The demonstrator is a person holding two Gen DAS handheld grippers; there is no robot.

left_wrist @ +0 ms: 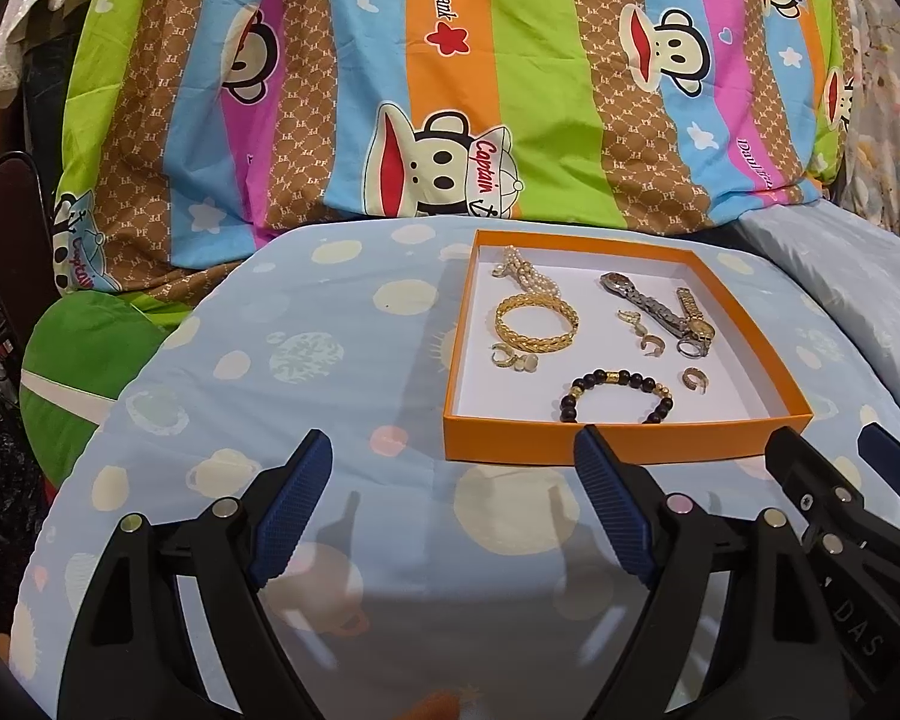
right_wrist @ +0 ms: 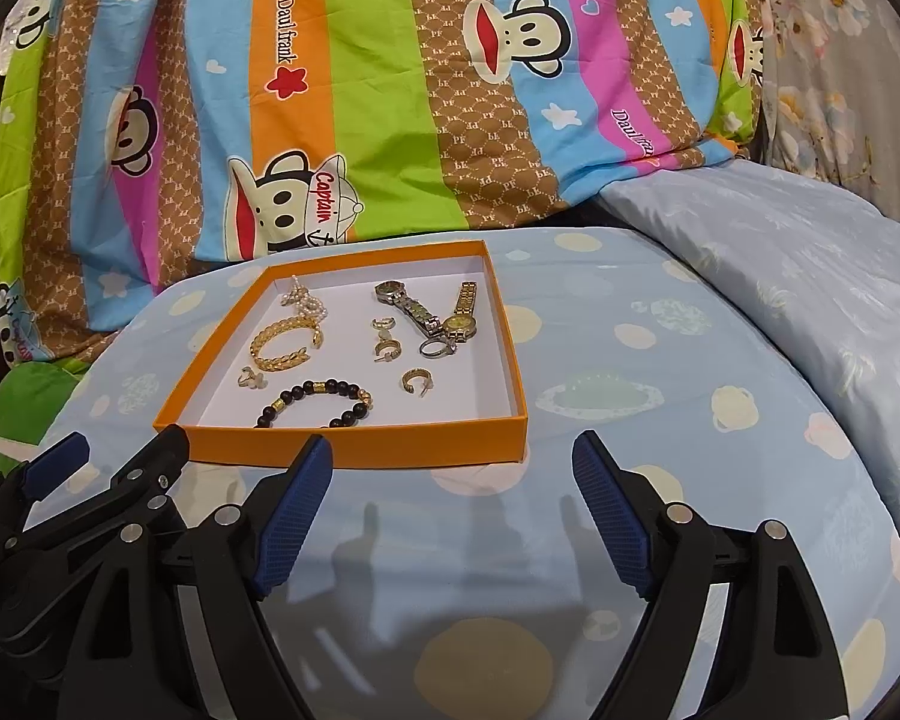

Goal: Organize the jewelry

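An orange tray [left_wrist: 624, 441] with a white floor sits on a blue cushion; it also shows in the right wrist view [right_wrist: 354, 447]. In it lie a pearl bracelet [left_wrist: 525, 276], a gold bangle [left_wrist: 537, 324], a black bead bracelet [left_wrist: 618, 393], a silver watch [left_wrist: 648, 303], a gold watch [left_wrist: 693, 315] and several small gold earrings and rings. My left gripper [left_wrist: 453, 504] is open and empty, just in front of the tray's near left corner. My right gripper [right_wrist: 453, 510] is open and empty, in front of the tray's near right corner.
The blue planet-print cushion [left_wrist: 306, 372] carries the tray. A striped cartoon-monkey blanket [left_wrist: 450, 78] rises behind it. A pale blue pillow [right_wrist: 780, 252] lies at the right. A green cloth [left_wrist: 78, 348] hangs at the left.
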